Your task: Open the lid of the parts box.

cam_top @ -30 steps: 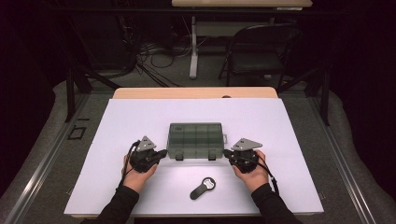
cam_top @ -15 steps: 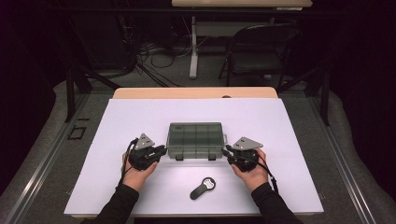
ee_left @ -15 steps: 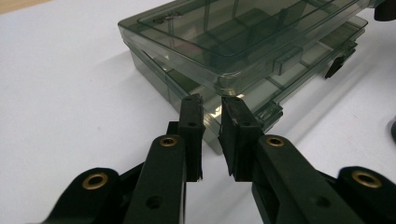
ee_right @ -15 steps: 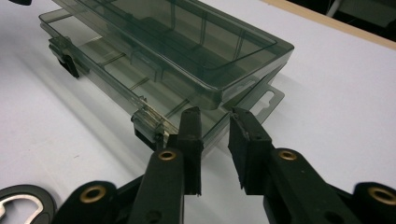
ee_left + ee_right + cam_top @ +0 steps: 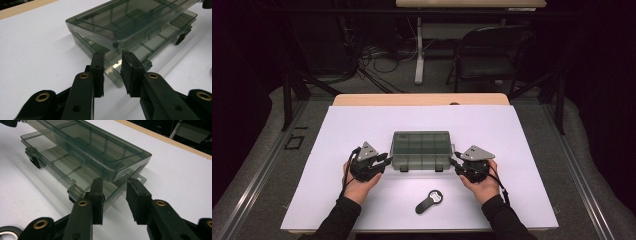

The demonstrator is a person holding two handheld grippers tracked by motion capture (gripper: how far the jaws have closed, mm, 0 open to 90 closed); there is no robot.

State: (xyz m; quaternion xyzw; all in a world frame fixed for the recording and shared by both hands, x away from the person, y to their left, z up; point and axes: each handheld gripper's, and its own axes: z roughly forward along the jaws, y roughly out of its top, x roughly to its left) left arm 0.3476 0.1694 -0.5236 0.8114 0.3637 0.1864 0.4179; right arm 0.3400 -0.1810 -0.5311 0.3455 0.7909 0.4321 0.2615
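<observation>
I have the box (image 5: 421,150) mid-mat, lid ajar above its tray. My left gripper (image 5: 112,67) sits at its near left corner, my right gripper (image 5: 113,192) at the near right; both sets of jaws have just been opening and grip nothing. To lift the lid evenly, I'd pinch both corners level and together

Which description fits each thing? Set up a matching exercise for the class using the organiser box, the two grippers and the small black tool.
1. organiser box
2. left gripper
3. right gripper
4. small black tool

a. lying alone near the table's front edge
b. jaws apart at the box's right front corner
c. smoky see-through, lid lifted a little
d. jaws apart at the box's left front corner

Pairs: 1-c, 2-d, 3-b, 4-a
</observation>
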